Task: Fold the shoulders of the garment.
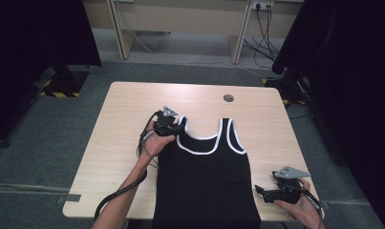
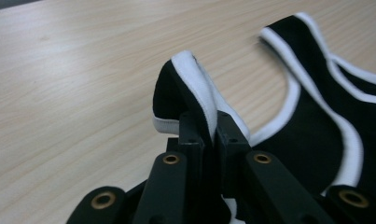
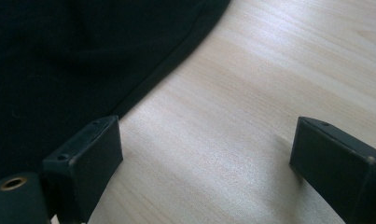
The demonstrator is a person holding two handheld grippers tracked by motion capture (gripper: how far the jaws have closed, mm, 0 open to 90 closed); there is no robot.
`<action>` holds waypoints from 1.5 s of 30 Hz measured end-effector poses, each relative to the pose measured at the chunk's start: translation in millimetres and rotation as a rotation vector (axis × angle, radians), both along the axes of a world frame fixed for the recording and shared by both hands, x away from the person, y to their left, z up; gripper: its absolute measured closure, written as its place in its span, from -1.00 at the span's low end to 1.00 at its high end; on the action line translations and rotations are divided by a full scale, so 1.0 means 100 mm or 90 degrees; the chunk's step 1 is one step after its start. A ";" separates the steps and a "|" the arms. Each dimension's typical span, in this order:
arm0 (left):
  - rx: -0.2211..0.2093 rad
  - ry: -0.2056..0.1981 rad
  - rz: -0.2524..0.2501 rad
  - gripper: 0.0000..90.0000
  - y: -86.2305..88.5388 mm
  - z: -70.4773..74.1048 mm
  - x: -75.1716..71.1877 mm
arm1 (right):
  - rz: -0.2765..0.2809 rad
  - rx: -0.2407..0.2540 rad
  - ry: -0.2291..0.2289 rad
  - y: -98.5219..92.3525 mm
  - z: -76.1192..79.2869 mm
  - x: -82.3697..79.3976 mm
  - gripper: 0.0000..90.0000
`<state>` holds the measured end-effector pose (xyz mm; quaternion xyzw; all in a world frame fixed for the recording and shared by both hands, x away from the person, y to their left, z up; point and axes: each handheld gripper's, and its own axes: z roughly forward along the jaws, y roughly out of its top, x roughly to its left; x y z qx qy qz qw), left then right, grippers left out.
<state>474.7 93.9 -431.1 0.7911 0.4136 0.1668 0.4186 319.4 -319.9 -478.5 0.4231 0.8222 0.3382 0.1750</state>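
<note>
Garment: we see a black sleeveless tank top with white trim at neck and armholes (image 1: 207,176), lying flat on the near half of the table with its straps pointing away from the person and its hem at the near edge.
Left strap: in the left gripper view the white-edged black strap (image 2: 188,86) stands up from the tabletop in a fold, pinched at its base; the other strap (image 2: 311,51) lies flat on the wood farther off.
Left gripper: we find the left gripper (image 1: 173,125) at the top's left shoulder, its jaws pressed together on the strap, with cloth between the pads.
Left hand: the left hand (image 1: 154,142) holds that gripper just beside the top's left edge, a black cable trailing back along the forearm.
Right gripper: the right gripper (image 1: 261,191) sits near the top's lower right side, just off the cloth; in the right gripper view its jaws stand wide apart over bare wood, with nothing between them, and the left jaw is close to the fabric's edge.
Right hand: the right hand (image 1: 302,202) holds it at the near right corner.
Table: a light wooden table with rounded corners (image 1: 128,109), with a small round grey cap (image 1: 228,98) near its far edge.
</note>
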 end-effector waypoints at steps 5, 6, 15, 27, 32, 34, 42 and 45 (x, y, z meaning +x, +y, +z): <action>0.010 -0.019 -0.034 0.84 -0.06 0.05 -0.24 | 0.000 0.000 0.000 0.00 0.00 0.00 -0.79; 0.010 -0.023 -0.043 0.84 -0.07 0.05 -0.30 | 0.000 0.000 0.000 0.00 0.00 0.00 -0.79; 0.019 -0.027 -0.107 0.69 -0.12 0.04 -0.82 | 0.000 0.000 0.000 0.00 0.00 0.00 -0.79; -0.013 -0.022 -0.138 0.21 -0.06 0.17 -1.08 | 0.000 0.000 0.000 0.00 0.00 0.00 -0.79; -0.007 -0.027 -0.137 0.13 -0.08 0.19 -1.10 | 0.000 0.000 0.000 0.00 0.00 0.00 -0.79; 0.002 -0.023 -0.135 0.12 -0.12 0.15 -1.08 | 0.000 0.000 0.000 0.00 0.00 0.00 -0.79; 0.039 0.001 -0.157 -0.03 -0.32 -0.10 -1.05 | 0.000 0.000 0.000 0.00 0.00 0.00 -0.79; 0.057 -0.001 -0.170 0.11 -0.38 -0.16 -1.03 | 0.000 0.000 0.000 0.00 0.00 0.00 -0.79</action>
